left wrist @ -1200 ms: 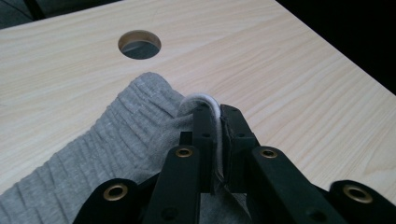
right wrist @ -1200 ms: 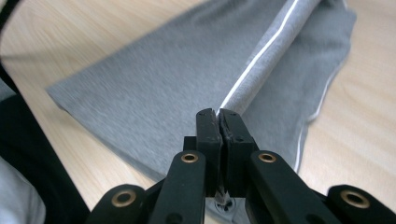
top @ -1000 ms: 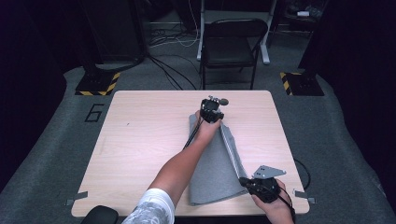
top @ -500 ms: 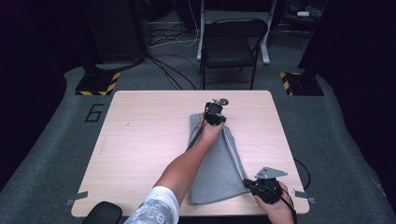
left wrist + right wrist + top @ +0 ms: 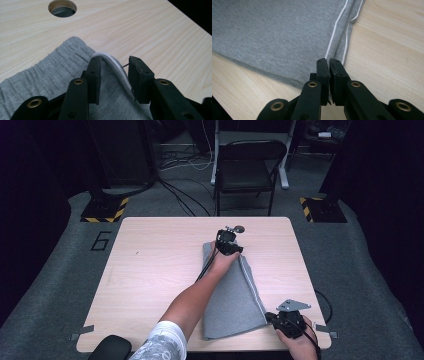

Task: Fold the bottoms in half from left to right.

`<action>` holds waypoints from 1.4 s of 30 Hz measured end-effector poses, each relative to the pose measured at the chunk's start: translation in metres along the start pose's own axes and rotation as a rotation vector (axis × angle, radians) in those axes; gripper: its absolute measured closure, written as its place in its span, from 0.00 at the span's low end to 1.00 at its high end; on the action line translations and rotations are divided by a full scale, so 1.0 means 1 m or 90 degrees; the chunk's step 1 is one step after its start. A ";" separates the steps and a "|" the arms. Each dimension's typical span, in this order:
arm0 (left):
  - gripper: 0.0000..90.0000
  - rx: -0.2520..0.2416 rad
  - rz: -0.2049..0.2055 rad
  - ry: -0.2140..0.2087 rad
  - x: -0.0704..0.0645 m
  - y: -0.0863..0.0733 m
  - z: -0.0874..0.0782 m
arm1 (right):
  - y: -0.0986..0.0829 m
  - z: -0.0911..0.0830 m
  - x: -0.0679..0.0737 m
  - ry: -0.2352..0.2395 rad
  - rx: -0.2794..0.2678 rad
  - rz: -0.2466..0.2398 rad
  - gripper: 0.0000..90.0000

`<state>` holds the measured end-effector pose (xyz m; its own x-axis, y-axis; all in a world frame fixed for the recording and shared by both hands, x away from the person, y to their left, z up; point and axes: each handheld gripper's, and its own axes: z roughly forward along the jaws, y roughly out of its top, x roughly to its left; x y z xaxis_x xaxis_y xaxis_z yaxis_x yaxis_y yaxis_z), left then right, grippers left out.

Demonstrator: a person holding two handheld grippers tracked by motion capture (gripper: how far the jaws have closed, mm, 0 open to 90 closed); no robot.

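Dark studio room, grey carpet floor, and a light wooden table [image 5: 150,285] in the middle of it all. On the table lies a folded grey garment [image 5: 232,300] with white piping along one edge, stretching from about the table's centre down to the near edge, right of the middle.

Left gripper [image 5: 114,65] is at the garment's far end, the ribbed waistband end. Its jaws stand open with a clear gap, and the white piping edge [image 5: 113,62] runs up right between them, the fabric sitting under and between the fingers [image 5: 94,75]. Not pinched, as far as the left gripper view goes.

Right gripper [image 5: 329,65] is at the garment's near corner by the hem. Jaws are pressed together with basically no gap, and the piped edge leads straight into them, so it's clamped on that corner of cloth. How much fabric is actually inside is hidden by the jaws themselves.

Going outward from the garment: a round cable hole [image 5: 62,8] in the tabletop sits beyond the waistband. Past the table's far edge is a black folding chair [image 5: 250,167]. A person's left forearm [image 5: 200,295] lies across the garment and covers its left part.
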<state>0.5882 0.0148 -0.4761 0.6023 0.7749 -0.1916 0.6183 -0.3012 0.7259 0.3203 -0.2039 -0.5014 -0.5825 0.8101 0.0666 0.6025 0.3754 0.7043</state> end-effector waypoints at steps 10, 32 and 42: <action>0.63 -0.008 -0.006 0.007 0.004 -0.001 -0.007 | 0.001 -0.002 0.002 -0.002 -0.023 -0.001 0.90; 0.60 0.004 -0.003 0.025 0.024 -0.027 -0.021 | -0.002 0.010 0.001 -0.017 -0.005 -0.005 0.77; 0.62 0.026 0.009 0.037 0.030 -0.032 -0.017 | -0.003 0.011 0.002 -0.023 0.002 -0.010 0.77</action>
<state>0.5778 0.0577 -0.4940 0.5813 0.8013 -0.1414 0.6303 -0.3335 0.7010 0.3234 -0.1980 -0.5107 -0.5720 0.8198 0.0292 0.5950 0.3902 0.7026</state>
